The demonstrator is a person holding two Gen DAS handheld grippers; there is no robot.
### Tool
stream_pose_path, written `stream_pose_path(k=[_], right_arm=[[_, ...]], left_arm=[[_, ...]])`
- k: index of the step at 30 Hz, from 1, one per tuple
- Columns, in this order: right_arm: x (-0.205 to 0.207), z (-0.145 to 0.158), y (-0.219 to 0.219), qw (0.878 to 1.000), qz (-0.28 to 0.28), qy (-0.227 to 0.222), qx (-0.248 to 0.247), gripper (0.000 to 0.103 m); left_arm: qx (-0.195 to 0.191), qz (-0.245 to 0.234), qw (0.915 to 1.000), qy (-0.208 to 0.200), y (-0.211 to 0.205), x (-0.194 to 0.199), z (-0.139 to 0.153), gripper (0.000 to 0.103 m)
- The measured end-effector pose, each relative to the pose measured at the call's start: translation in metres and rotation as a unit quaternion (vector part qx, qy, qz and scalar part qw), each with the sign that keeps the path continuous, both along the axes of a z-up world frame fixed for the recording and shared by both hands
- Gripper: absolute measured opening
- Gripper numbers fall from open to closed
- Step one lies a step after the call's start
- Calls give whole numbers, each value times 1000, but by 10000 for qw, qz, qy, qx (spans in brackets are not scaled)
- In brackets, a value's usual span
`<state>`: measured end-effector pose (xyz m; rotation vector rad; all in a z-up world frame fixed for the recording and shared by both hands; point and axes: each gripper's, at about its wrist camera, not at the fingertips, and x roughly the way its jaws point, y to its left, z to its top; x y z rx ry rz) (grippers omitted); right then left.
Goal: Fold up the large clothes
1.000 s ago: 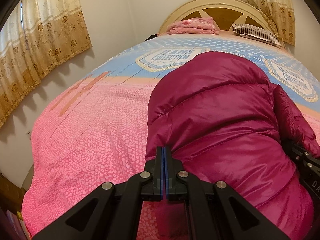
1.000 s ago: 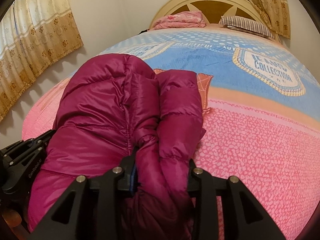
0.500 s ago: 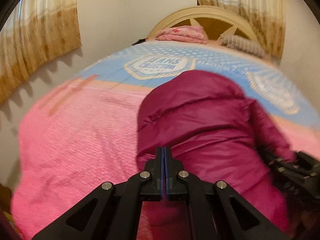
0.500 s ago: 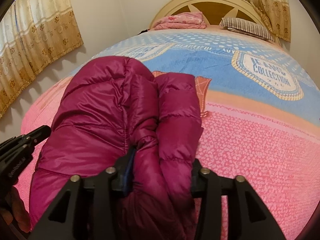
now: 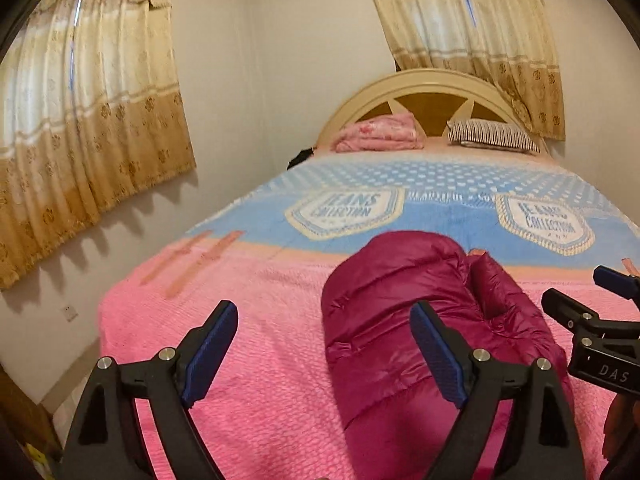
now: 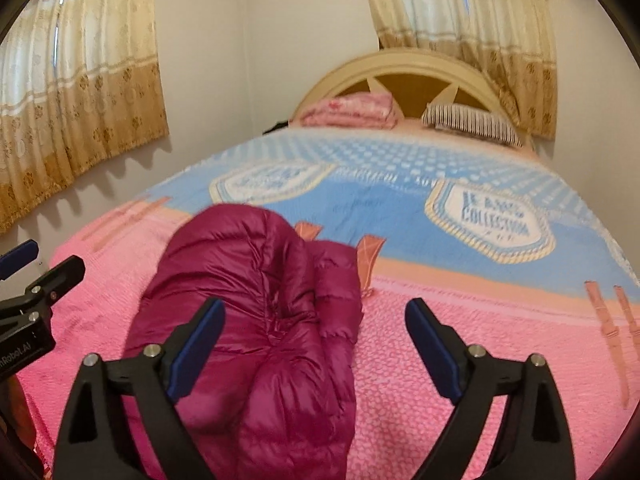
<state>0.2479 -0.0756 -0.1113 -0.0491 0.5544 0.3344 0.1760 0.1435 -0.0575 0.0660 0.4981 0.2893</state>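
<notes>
Jacket (image 6: 256,320) near end cut off; bedspread lettering (image 6: 276,178) blurred, perhaps "JEANS".

Counts on the bed and around it
There was one maroon puffer jacket (image 5: 424,320), two grippers — left gripper (image 5: 324,356) and right gripper (image 6: 314,350) — one striped pillow (image 5: 490,136), one folded pink blanket (image 5: 380,134), two curtains, and two badge prints on the bedspread (image 5: 256,352)

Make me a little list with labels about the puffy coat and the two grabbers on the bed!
coat: dark red puffy coat, folded into a long bundle on the bed
left gripper: fingers wide open, holding nothing
right gripper: fingers wide open, holding nothing
far end of the bed: folded pink blanket and striped pillow by the headboard
</notes>
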Motion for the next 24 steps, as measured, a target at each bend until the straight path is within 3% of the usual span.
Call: stream_pose_path(k=[10,24], right_arm=[[-24,18,1,9998,65,-196,39,95],[-37,19,4,9995,169,-272,-18,95]], left_arm=[[-165,-29,9997,-163,1,-34,12,88],[-372,-79,9991,-209,11,-46,13,88]])
